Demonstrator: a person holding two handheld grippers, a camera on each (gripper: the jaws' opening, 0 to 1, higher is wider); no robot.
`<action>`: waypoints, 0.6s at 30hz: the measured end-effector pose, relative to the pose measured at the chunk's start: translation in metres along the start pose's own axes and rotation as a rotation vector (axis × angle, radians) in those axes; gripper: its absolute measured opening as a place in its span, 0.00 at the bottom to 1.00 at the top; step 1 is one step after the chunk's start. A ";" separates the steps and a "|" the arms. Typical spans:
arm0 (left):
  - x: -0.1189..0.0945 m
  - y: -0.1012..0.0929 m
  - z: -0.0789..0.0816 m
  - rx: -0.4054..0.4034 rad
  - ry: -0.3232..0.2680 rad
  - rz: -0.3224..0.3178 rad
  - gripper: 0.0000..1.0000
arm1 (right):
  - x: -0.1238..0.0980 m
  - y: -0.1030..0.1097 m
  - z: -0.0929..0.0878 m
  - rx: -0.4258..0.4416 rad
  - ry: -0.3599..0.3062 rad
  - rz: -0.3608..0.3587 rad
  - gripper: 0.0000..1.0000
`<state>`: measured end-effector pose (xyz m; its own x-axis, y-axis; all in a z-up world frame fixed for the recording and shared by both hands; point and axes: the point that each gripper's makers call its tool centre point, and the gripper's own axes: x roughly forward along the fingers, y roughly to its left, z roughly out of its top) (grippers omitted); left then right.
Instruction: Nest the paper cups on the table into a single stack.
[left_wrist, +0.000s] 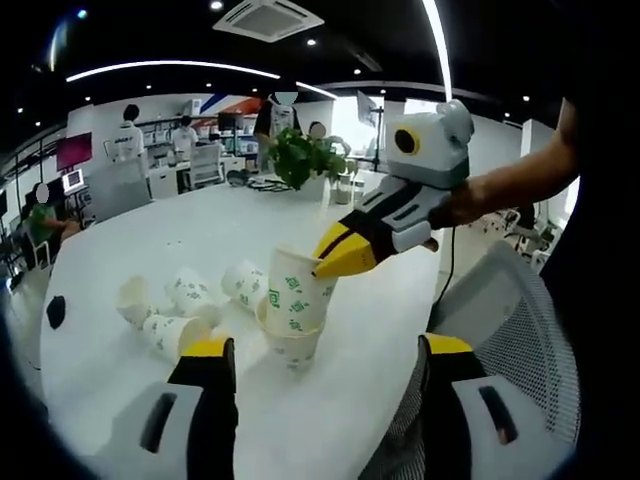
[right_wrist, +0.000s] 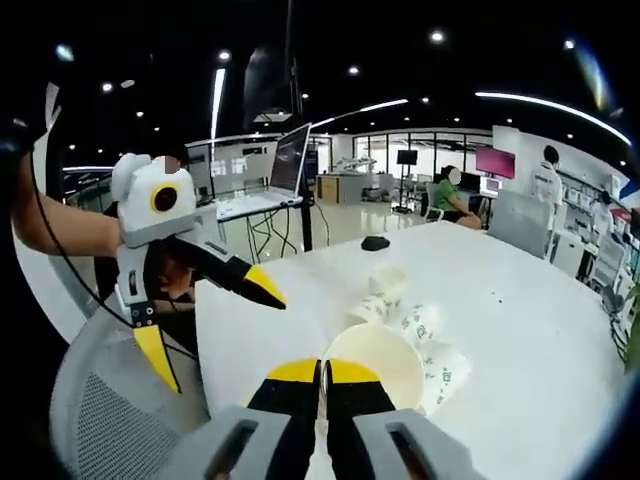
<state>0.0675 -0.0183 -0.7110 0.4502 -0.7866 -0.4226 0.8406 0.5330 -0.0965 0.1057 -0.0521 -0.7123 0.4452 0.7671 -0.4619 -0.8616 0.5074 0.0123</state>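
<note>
Left gripper view had my left tongs (left_wrist: 325, 350) spread wide apart at the bottom, holding nothing, above the white counter (left_wrist: 150, 230). Just beyond them stood a short stack (left_wrist: 292, 345) of paper cups, upright, with a tilted cup (left_wrist: 297, 292) leaning in its mouth. My right tongs (left_wrist: 340, 255) came in from the right, their yellow tips closed on that cup's rim. To the left of the stack several loose cups (left_wrist: 185, 305) lay on their sides, close together. A dark small object (left_wrist: 56, 311) sat near the counter's left edge, and a potted plant (left_wrist: 305, 158) stood at the far side. A mesh chair (left_wrist: 510, 330) was at the right.

Right gripper view showed my right tongs (right_wrist: 322, 375) pressed together on the near rim of the cup (right_wrist: 385, 365), whose open mouth faced the camera. Beyond it the loose cups (right_wrist: 400, 305) lay on the counter (right_wrist: 520, 300). My left tongs (right_wrist: 210, 330) hung at the left, wide open and empty.
</note>
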 end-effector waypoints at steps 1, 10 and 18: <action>0.000 0.000 0.000 -0.001 0.000 0.001 0.73 | 0.002 0.000 -0.002 -0.010 0.009 0.002 0.00; -0.001 -0.001 0.001 -0.008 -0.002 0.013 0.73 | 0.011 -0.002 -0.012 -0.022 0.050 0.011 0.00; -0.003 0.001 -0.002 -0.007 0.001 0.017 0.72 | 0.020 0.004 -0.020 -0.023 0.078 0.029 0.00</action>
<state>0.0664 -0.0152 -0.7116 0.4642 -0.7768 -0.4256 0.8305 0.5487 -0.0957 0.1068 -0.0427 -0.7393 0.4006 0.7476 -0.5297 -0.8795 0.4759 0.0064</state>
